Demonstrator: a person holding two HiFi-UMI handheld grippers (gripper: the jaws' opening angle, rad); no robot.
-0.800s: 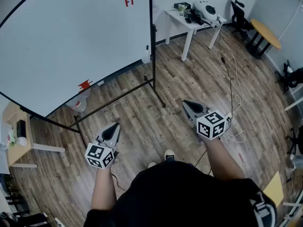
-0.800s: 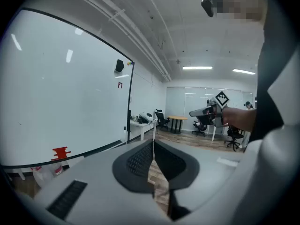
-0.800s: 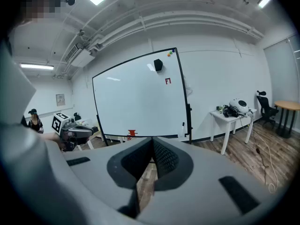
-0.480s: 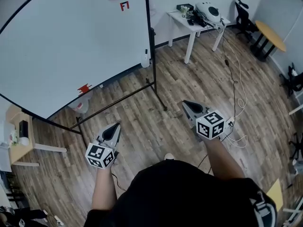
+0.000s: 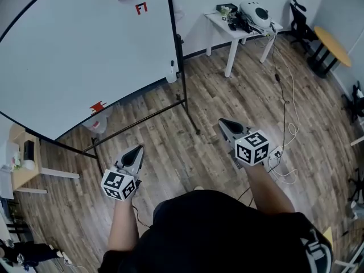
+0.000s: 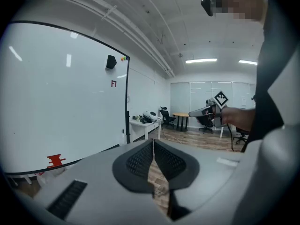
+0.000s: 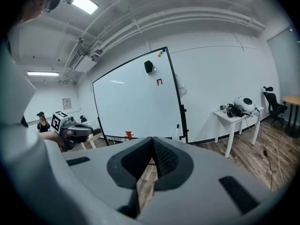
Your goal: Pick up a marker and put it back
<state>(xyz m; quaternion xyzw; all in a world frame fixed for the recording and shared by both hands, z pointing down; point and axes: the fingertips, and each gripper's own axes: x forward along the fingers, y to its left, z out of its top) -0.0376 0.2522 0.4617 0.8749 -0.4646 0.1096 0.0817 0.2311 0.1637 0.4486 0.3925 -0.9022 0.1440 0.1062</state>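
Note:
No marker shows clearly in any view. A small white thing with a dark top (image 5: pixel 172 71) stands at the lower right corner of the big whiteboard (image 5: pixel 74 56); I cannot tell what it is. A red item (image 5: pixel 98 105) sticks to the board's lower edge. My left gripper (image 5: pixel 138 148) is held out over the wood floor, short of the board's stand, shut with nothing in it (image 6: pixel 153 141). My right gripper (image 5: pixel 222 121) is level with it on the right, also shut and empty (image 7: pixel 152 138). Each gripper shows in the other's view: right gripper (image 6: pixel 206 111), left gripper (image 7: pixel 75 130).
The whiteboard's black stand bar (image 5: pixel 142 118) runs across the floor ahead. A white table (image 5: pixel 239 24) with a white device stands at the back right, with cables (image 5: pixel 284 124) trailing over the floor. A round yellow table (image 5: pixel 333 41) and chairs are far right. A small wooden table (image 5: pixel 17 172) is at left.
The head view has shifted a little, so the whiteboard's right edge sits further left and the white table further right. Both grippers keep their places and stay shut.

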